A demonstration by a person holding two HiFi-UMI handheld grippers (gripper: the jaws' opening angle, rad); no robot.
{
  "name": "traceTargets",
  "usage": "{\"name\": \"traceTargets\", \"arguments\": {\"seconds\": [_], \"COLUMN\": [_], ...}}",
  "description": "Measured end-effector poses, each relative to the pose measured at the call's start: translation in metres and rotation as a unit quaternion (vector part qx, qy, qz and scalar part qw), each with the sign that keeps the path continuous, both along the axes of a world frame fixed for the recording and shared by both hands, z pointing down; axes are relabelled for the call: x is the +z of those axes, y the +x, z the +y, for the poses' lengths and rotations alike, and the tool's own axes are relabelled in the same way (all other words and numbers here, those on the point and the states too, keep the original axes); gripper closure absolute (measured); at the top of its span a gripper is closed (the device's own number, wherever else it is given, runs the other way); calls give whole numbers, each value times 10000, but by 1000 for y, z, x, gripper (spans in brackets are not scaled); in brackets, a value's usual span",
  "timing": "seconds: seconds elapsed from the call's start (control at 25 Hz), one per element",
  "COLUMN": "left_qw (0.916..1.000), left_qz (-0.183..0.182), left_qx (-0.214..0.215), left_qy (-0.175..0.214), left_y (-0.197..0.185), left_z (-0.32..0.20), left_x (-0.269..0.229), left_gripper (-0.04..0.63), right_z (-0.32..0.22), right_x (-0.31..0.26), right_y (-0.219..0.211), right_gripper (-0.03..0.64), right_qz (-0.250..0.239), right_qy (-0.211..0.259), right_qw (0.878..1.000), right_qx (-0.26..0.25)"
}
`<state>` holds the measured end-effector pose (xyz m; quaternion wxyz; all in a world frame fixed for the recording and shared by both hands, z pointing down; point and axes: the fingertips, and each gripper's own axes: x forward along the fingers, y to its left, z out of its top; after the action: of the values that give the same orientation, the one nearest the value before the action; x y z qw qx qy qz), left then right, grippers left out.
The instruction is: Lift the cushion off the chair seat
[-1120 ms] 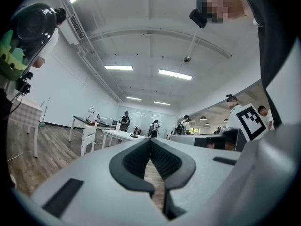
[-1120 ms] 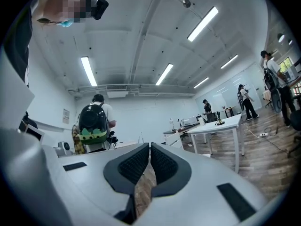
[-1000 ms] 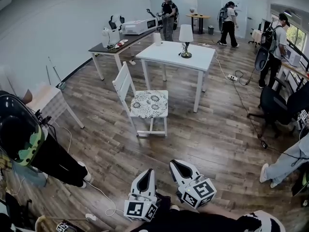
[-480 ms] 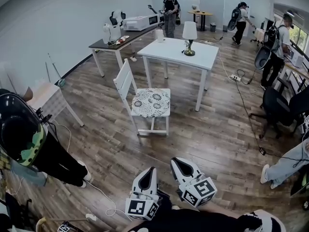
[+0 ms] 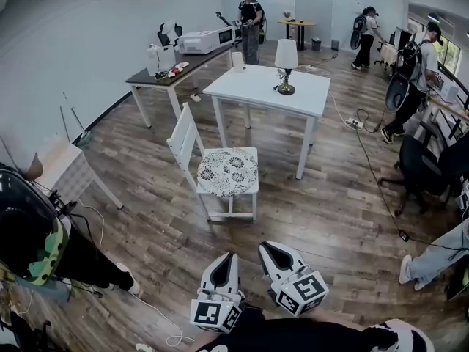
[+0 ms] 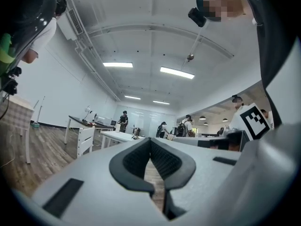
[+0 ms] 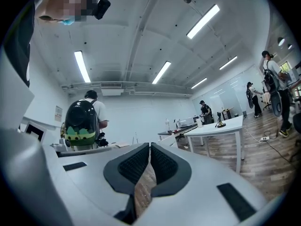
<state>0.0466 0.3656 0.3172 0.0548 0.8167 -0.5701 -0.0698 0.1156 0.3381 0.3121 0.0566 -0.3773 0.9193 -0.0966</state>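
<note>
A round-patterned white cushion lies flat on the seat of a white wooden chair in the middle of the head view, beside a white table. Both grippers are held low at the bottom of that view, well short of the chair and pointing toward it. My left gripper has its jaws together with nothing between them. My right gripper is also shut and empty. The left gripper view shows the chair far off to the left of the jaws.
The white table carries a lamp. A dark table with appliances stands at the back left. A person with a black backpack is close on my left, beside a small table. Cables and an office chair are at right.
The chair and cushion have come nearer and sit lower in the head view. Both grippers keep their place at the bottom, still shut. The backpack person has slid toward the lower left.
</note>
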Motion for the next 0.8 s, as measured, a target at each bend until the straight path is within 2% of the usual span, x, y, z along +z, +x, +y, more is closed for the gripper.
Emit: {"name": "traceTargets", "arguments": {"seconds": [0.36, 0.8], "left_qw": [9998, 9995], "left_qz": [23, 10], "left_qx": [207, 323], "left_qy": [70, 33], "left_y": [-33, -83], "left_z": [-69, -119], "left_x": [-16, -15], "left_gripper": [591, 591], "right_z": [-65, -115], "right_x": [-14, -13], "right_y": [-32, -81], "right_gripper": [589, 589], "right_qz": [-2, 15], "right_qy": [28, 75], "right_qw": [9998, 9994], "right_qx": [199, 334]}}
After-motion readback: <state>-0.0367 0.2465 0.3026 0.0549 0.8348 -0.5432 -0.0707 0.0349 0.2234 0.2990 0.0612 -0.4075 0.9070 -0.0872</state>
